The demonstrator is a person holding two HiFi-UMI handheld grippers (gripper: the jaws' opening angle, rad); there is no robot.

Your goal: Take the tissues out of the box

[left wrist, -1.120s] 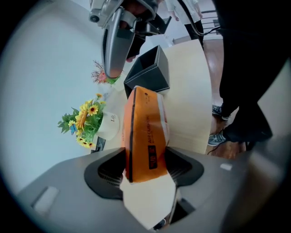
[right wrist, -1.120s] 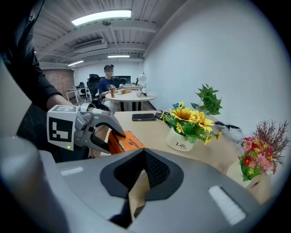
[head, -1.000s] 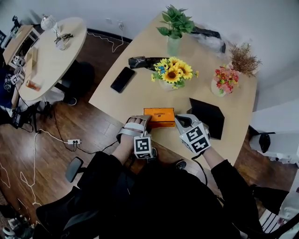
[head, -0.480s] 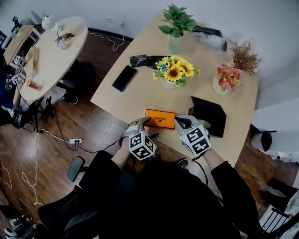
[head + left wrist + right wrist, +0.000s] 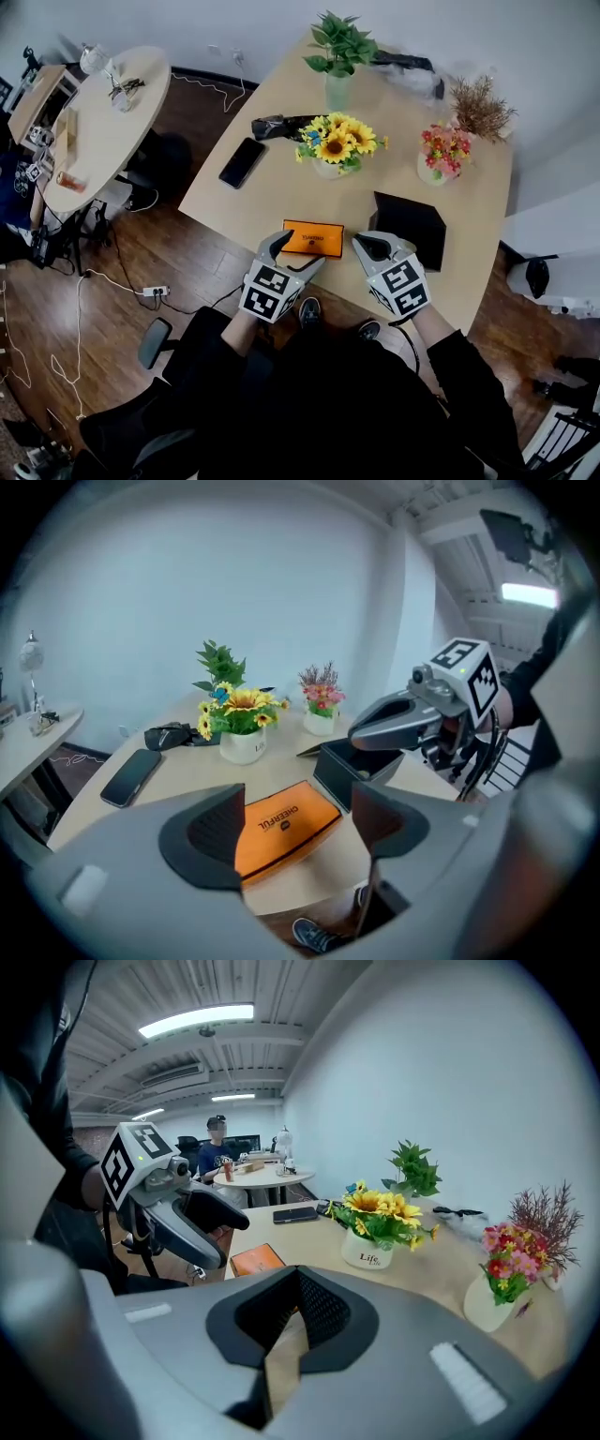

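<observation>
Tissue box [image 5: 312, 238] (orange, closed) lies on table [image 5: 281, 187] near black box [image 5: 412, 220].

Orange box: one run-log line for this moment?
orange box: flat on table | left gripper: jaws closing, box ahead, untouched | right gripper: shut, empty

On the surface [image 5: 281, 199], the box [image 5: 313, 238] lies just left of the right hand-held gripper [image 5: 367, 247], the case [image 5: 410, 225] just beyond it rightward, the sunflowers [image 5: 335, 142] farther ahead, and the phone [image 5: 242, 161] far left.
</observation>
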